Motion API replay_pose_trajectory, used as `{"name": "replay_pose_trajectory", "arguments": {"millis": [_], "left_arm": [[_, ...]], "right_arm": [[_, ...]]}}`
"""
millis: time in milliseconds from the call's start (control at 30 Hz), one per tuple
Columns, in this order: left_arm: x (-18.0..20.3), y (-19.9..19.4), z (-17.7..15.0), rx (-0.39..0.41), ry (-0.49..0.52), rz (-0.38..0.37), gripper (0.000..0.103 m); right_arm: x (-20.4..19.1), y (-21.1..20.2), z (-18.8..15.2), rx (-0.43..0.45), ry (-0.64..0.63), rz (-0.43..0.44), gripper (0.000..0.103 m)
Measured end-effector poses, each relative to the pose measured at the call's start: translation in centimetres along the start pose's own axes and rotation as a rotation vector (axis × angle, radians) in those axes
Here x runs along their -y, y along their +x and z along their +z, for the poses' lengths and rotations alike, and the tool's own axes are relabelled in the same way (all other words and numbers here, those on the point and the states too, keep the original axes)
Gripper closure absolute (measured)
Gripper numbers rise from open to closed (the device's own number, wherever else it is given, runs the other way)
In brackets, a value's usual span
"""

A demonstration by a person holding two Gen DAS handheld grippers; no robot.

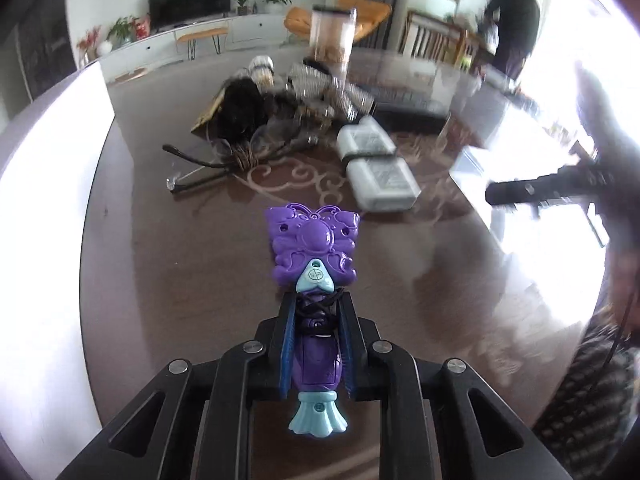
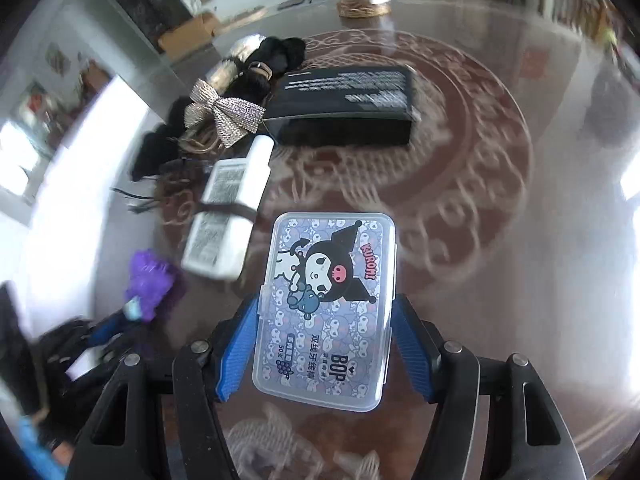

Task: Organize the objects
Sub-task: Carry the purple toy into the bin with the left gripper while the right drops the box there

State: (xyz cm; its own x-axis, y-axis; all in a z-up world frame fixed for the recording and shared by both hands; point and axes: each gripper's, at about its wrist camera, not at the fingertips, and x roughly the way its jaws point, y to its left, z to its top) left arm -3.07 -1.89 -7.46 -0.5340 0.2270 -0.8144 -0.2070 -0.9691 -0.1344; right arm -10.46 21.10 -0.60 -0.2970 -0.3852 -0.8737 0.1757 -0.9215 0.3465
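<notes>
My left gripper [image 1: 317, 305] is shut on the handle of a purple butterfly toy [image 1: 314, 240] with pale blue ends, and its head juts forward over the dark table [image 1: 160, 280]. In the right wrist view a clear plastic box [image 2: 332, 280] with a cartoon print sits between the blue pads of my right gripper [image 2: 326, 304]. Both pads press on its long sides and it is held above the table. The purple toy [image 2: 150, 280] and the left gripper [image 2: 100, 336] appear blurred at the lower left of that view.
Two white packs [image 2: 228, 208] banded together lie just beyond the clear box. A black carton [image 2: 344, 104], a silver bow [image 2: 224, 114] and dark hair accessories [image 1: 244, 108] crowd the far side. A clear canister [image 1: 332, 36] stands behind them. A person [image 1: 516, 20] is at the back right.
</notes>
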Motion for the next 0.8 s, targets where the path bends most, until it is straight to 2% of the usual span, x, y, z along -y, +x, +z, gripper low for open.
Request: {"name": "replay_pose_trajectory", "arguments": {"millis": [133,267,333,433,533,600,667,733,800], "left_arm": [[-0.4,-4.6,-0.1,0.101,-0.063,-0.087,0.084],[-2.2,-11.3,0.3,0.216,-0.115,-0.117,0.084],[-4.5,-14.8,0.5,0.276,-0.149,-0.083,0.084],[-9.3,-19.2,-0.3,0.331,-0.203,0.039,0.084],[-15.1,-21.2,-2.3,0.315,-0.288,0.183,0.084],[-18.8,-21.1,-3.8,0.259,-0.363,0.246,0.084],[-22.2,-20.4,-5.5,0.190,-0.450,0.288,0.084],[-24.5,-19.7,-7.0,0.131,-0.518,0.344,0.082],[-25.2,-19.6,-7.8,0.123,-0.534,0.362,0.079]], "right_arm": [[0.0,-4.4,-1.9,0.091,0.057,0.139,0.038],[-4.1,-7.7,-1.4,0.155,0.027,0.237,0.038],[-9.0,-9.0,-0.8,0.177,-0.030,0.313,0.038],[-16.0,-9.8,0.0,0.184,-0.138,0.414,0.038],[-25.3,-8.8,-0.3,0.151,-0.276,0.530,0.038],[-30.4,-7.0,-0.8,0.115,-0.358,0.560,0.038],[-34.4,-4.8,-1.5,0.090,-0.423,0.553,0.037],[-37.9,-1.8,-2.1,0.034,-0.489,0.503,0.036],[-39.1,0.2,-2.6,0.004,-0.519,0.459,0.031]]}}
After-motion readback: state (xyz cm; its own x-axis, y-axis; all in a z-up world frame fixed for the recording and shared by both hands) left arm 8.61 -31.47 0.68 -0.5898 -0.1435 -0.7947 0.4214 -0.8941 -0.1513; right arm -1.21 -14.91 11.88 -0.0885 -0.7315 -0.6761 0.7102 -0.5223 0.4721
